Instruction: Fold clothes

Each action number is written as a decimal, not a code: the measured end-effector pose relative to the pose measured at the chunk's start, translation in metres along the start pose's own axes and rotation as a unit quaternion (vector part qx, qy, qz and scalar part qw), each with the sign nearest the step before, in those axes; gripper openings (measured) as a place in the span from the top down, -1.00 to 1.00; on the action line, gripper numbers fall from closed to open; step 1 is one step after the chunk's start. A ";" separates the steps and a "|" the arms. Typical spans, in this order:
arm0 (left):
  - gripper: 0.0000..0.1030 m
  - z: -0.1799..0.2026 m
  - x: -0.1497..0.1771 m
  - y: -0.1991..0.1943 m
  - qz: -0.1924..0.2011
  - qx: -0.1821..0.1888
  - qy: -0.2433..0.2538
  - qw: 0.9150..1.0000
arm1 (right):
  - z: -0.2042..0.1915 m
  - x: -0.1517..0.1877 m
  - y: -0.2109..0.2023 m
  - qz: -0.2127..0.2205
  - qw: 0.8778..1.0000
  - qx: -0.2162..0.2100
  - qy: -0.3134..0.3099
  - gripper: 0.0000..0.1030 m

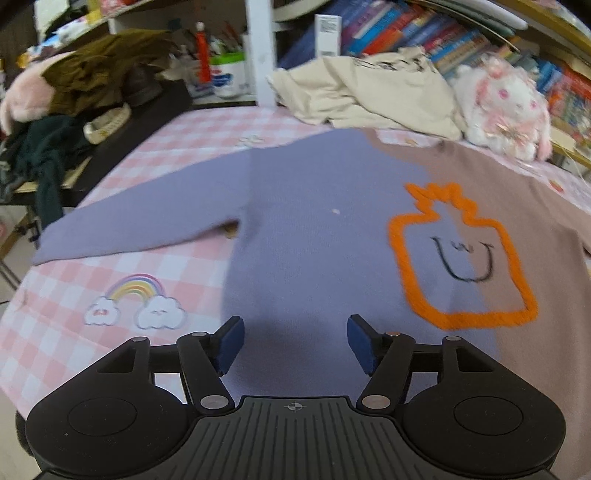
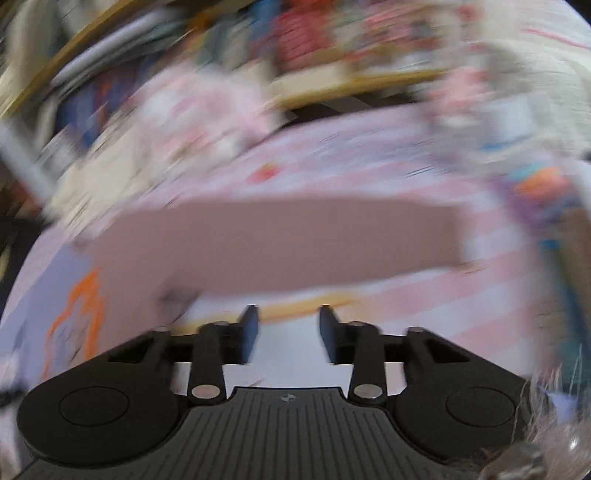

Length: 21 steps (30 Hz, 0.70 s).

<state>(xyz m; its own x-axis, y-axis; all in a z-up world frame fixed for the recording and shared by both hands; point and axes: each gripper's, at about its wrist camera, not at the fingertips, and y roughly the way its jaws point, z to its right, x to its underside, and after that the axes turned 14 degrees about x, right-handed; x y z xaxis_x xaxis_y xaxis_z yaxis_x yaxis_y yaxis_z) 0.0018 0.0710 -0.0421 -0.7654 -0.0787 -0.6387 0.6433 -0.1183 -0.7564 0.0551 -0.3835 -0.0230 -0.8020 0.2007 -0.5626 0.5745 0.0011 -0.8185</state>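
Note:
A sweater [image 1: 314,229], half lilac and half mauve-brown, lies flat on the pink checked cloth [image 1: 55,325], with an orange outlined smiling face [image 1: 461,258] on its chest. Its lilac sleeve [image 1: 129,229] stretches to the left. My left gripper [image 1: 295,336] is open and empty, just above the sweater's lower lilac part. The right wrist view is blurred by motion. My right gripper [image 2: 288,332] is open and empty, above the cloth just short of the brown sleeve [image 2: 277,243], which stretches across ahead of it.
A cream garment [image 1: 369,92] and a white-pink plush toy [image 1: 506,110] lie at the far edge. A bookshelf [image 1: 443,33] stands behind. Dark clothes [image 1: 55,122] are piled on a side table at the left. A rainbow patch [image 1: 136,302] marks the cloth.

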 end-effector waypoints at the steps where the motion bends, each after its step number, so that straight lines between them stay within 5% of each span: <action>1: -0.23 -0.003 -0.001 0.000 0.002 -0.007 -0.002 1.000 | -0.015 0.006 0.004 -0.011 1.000 -0.018 -0.019 0.30; 8: -0.21 -0.028 -0.006 0.009 -0.003 -0.026 -0.026 0.999 | -0.085 0.043 0.009 -0.022 0.995 -0.033 -0.096 0.33; 11: -0.13 -0.038 -0.006 0.015 -0.004 -0.006 -0.031 0.999 | -0.103 0.059 0.002 -0.009 0.991 -0.008 -0.131 0.57; 12: 0.06 -0.040 -0.006 0.016 -0.003 0.008 -0.033 0.999 | -0.103 0.062 0.000 -0.007 0.992 -0.003 -0.124 0.75; 16: 0.71 -0.043 -0.012 0.021 -0.005 0.062 -0.012 0.998 | -0.097 0.070 -0.005 -0.005 0.996 0.014 -0.084 0.81; 21: 0.80 -0.034 -0.023 0.036 -0.009 0.100 0.017 0.995 | -0.092 0.079 -0.010 -0.002 0.997 0.047 -0.054 0.81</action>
<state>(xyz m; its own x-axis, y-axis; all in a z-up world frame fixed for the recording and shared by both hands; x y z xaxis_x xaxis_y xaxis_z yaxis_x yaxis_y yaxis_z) 0.0425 0.1021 -0.0593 -0.7735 -0.0419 -0.6325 0.6112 -0.3136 -0.7267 0.0011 -0.2779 -0.0480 -0.8195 0.0950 -0.5651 0.5581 -0.0914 -0.8247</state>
